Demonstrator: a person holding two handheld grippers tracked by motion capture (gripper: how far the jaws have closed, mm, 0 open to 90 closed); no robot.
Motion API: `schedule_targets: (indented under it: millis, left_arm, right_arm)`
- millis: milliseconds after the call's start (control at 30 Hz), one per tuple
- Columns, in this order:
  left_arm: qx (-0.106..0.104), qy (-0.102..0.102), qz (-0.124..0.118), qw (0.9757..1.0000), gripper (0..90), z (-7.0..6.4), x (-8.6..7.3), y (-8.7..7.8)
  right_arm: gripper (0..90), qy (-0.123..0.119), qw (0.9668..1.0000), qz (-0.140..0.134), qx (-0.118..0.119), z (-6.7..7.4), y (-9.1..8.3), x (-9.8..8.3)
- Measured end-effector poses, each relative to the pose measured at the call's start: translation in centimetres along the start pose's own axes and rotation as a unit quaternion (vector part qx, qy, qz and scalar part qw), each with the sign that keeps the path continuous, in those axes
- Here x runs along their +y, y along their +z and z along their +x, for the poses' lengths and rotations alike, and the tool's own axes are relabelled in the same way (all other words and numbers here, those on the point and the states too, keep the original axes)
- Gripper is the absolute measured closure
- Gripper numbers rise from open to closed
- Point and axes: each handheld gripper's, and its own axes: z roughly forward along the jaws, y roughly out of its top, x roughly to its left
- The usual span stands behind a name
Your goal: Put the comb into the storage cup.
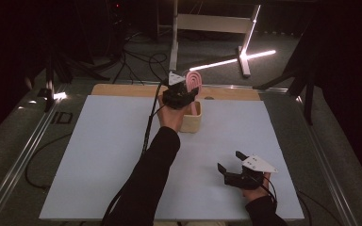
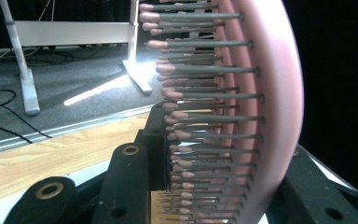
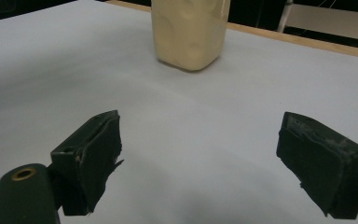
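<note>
Spread right tongs [image 3: 200,158] rest low over the white surface [image 1: 99,155]. Left tongs [image 1: 181,96] pinch a pink hairbrush [image 2: 265,93] upright, head up, bristles sideways, handle down inside the beige holder [image 1: 192,121].

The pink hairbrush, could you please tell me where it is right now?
In the high view the pink hairbrush stands clamped in the left gripper, at the table's far edge, its handle inside the beige container.

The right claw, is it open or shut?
Open: the right claw has its jaws wide apart, with bare white table between.
</note>
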Motion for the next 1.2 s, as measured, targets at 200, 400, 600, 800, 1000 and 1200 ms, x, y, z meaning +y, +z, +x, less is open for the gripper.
schedule_targets:
  millis: [200, 400, 600, 800, 1000, 1200]
  left_arm:
    - [0.001, 0.001, 0.004, 1.0, 64.5, -0.1, -0.1, 0.2]
    - [0.0, -0.001, 0.005, 1.0, 64.4, -0.1, -0.3, 0.2]
    - [-0.001, -0.005, 0.006, 1.0, 64.3, 0.0, -0.5, 0.4]
    - [-0.002, -0.011, 0.007, 0.9999, 64.3, 0.2, -0.8, 0.4]
    - [-0.002, -0.016, 0.009, 0.9998, 64.1, 0.3, -1.2, 0.5]
    - [-0.001, -0.014, 0.015, 0.9998, 64.1, 0.3, -1.5, 0.7]
  right_arm:
    - [13.6, 0.0, 1.0, 0.001, -0.001, 0.0, 0.0, 0.0]
    - [13.6, 0.002, 1.0, 0.003, 0.001, 0.0, 0.1, -0.1]
    - [13.6, 0.001, 1.0, 0.004, 0.0, 0.0, 0.1, -0.1]
    - [13.6, 0.001, 1.0, 0.003, 0.001, 0.0, 0.2, -0.1]
    - [13.6, -0.002, 1.0, 0.005, 0.0, 0.1, 0.2, -0.1]
    - [13.6, -0.003, 1.0, 0.006, 0.002, 0.0, 0.2, -0.1]
